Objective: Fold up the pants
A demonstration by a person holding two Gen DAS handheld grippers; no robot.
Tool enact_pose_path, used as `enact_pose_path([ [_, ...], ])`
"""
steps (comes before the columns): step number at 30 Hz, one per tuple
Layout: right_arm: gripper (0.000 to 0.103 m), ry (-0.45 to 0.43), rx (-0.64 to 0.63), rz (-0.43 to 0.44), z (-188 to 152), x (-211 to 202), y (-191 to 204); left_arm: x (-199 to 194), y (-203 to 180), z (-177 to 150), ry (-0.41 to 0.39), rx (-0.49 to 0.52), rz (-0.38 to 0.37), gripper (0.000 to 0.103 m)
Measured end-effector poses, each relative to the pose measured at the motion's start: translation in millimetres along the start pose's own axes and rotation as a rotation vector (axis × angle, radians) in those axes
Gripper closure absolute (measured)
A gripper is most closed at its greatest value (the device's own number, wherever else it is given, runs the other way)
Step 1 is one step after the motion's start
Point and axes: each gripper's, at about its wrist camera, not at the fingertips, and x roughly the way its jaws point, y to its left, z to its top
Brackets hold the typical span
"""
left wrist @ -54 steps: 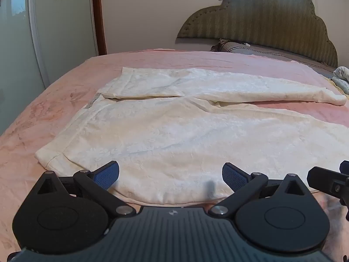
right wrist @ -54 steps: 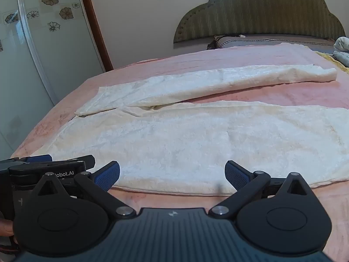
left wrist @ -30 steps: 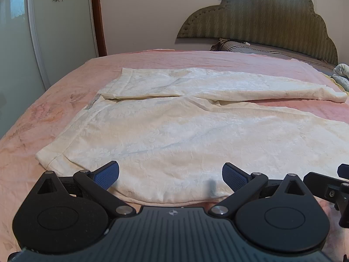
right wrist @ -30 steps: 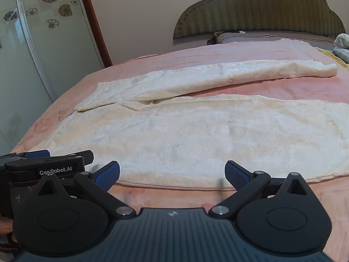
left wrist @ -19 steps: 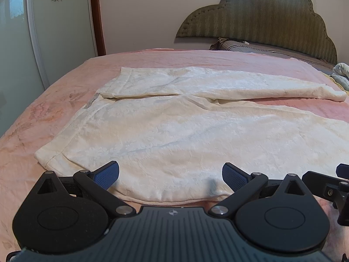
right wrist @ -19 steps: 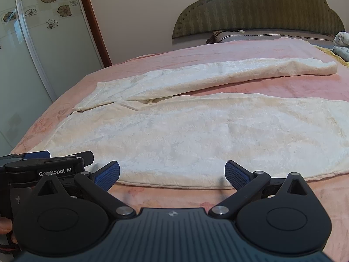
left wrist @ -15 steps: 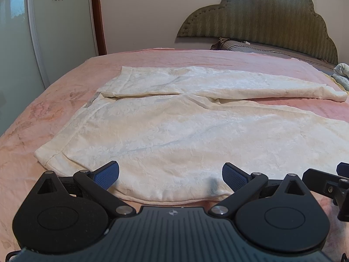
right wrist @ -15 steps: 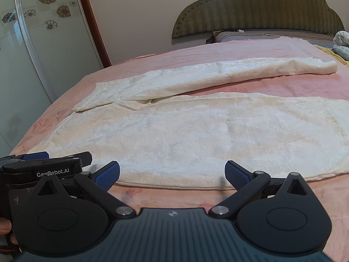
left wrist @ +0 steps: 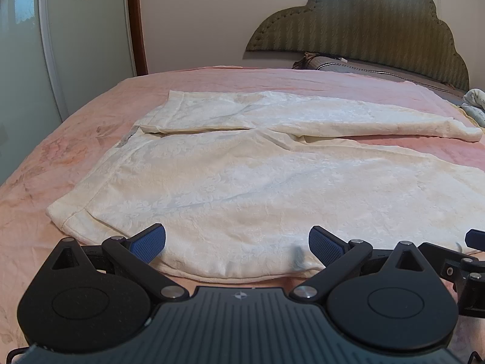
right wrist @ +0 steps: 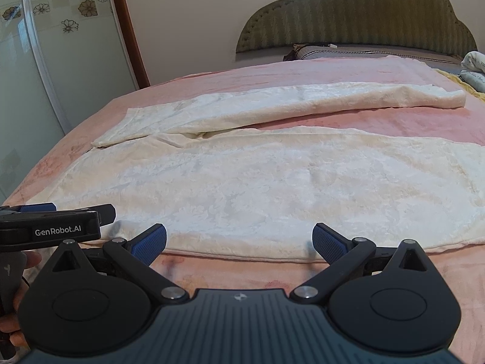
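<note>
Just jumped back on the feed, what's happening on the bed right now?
A person holds two black tools with blue pads over a pair of cream textured pants spread flat on a pink bedspread. The legs lie apart, nothing folded yet. The left tool hangs open at the near edge by the waistband end. The right tool is also open, at the near edge of the closer leg. Neither grips fabric.

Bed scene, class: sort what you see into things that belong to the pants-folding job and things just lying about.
Belongs to the job:
- cream pants, spread flat on the bed
- left gripper, jaws open
- right gripper, jaws open

Just lying about:
- pink bedspread
- green headboard
- pillow
- bundled cloth
</note>
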Motion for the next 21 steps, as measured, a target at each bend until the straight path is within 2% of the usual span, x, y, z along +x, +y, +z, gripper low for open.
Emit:
enact_pose_path([
  [21, 0.0, 0.01, -0.004, 0.016, -2.7, 1.8, 2.3, -1.6, -1.4, -1.2, -0.008, 0.016, 0.004, 0.0],
])
